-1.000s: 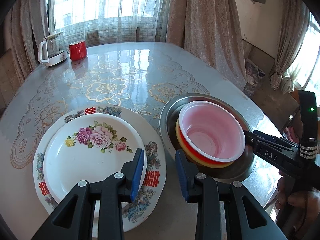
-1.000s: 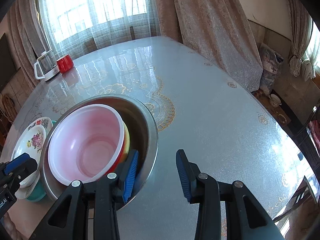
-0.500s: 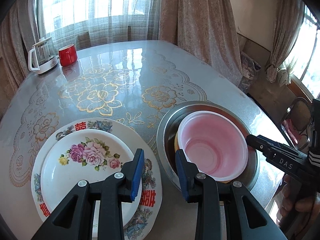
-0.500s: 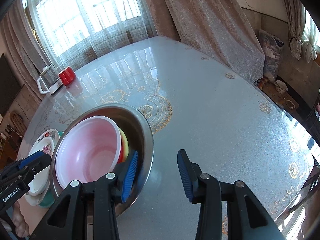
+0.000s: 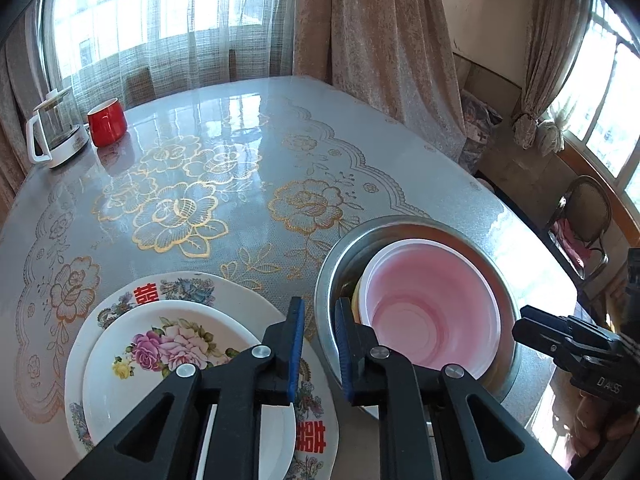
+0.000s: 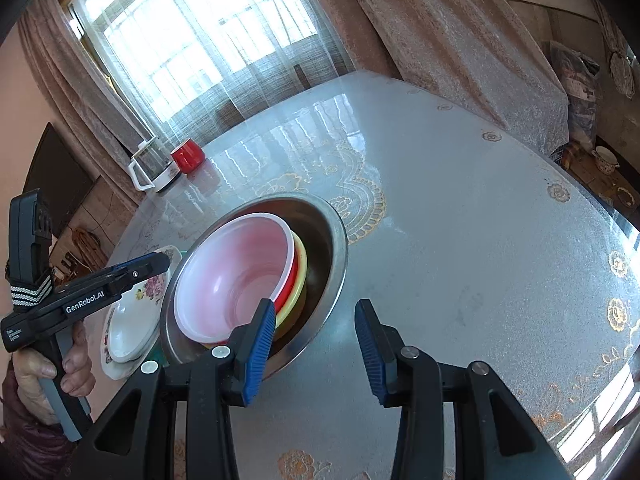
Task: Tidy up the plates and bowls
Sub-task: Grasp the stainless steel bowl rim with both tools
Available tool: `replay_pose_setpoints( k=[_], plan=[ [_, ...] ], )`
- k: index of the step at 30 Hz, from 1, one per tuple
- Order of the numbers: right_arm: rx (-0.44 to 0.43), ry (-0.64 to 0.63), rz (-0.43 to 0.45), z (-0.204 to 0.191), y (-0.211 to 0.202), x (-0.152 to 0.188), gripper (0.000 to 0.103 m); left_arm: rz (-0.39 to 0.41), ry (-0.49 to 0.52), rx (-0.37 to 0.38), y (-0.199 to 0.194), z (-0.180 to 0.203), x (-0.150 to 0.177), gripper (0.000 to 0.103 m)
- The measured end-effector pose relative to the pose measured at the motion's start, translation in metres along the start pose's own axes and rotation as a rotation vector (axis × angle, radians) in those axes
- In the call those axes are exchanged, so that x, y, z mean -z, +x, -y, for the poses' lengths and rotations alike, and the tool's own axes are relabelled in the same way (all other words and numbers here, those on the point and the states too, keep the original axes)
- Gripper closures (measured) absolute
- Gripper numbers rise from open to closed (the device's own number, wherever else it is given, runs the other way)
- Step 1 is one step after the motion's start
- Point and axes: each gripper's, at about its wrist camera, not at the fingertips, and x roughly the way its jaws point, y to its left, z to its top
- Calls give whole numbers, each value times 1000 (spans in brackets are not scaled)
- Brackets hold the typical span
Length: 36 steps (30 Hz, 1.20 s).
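On the desk (image 5: 248, 128), near its front edge, stands a steel basin (image 5: 332, 276) that holds a stack of bowls: a pink bowl (image 5: 432, 304) on top, then a red one (image 6: 295, 270) and a yellow one (image 6: 301, 280) under it. Just left of the basin lie two plates, a small flowered plate (image 5: 160, 344) on a bigger plate (image 5: 192, 286) with red characters. The left hand-held gripper (image 5: 320, 344) stands over the left rim of the basin; its jaws have just been closing and are now nearly together, one pad outside the rim over the plates and the other inside the basin, but I cannot tell if they press the rim. The right hand-held gripper (image 6: 316, 344) is at the opposite side of the basin with its jaws apart, the left pad over the basin's inside near the stacked bowls, the right pad over the bare desk; it holds nothing. Far behind the basin, at the back edge of the desk, a red cup (image 5: 107, 122) stands beside a glass kettle (image 5: 56, 128).
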Motion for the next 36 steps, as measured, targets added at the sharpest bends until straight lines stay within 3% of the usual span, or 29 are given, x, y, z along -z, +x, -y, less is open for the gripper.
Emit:
replay_pose_setpoints(
  k=[9,16,20,25,27,36],
  plan=[
    [-21,-25,-25,-4,1,10,61,-75,-21,40,32,-5,-23,87],
    [-92,4,-49,-1,6,17,61,-101,42,30,44,8,-29,87],
    [-85,-10,-46,-5,8,18,61,-105,16,87,46,11,-29,87],
    [-6,-18,-5,0,5,13,66,-100,54,94,48,24,-26,87],
    [-12,-2,-12,6,4,11,67,-102,59,73,52,25,-27,86],
    [-18,-11,-36,2,5,13,66,-134,23,139,59,21,-25,86]
  ],
)
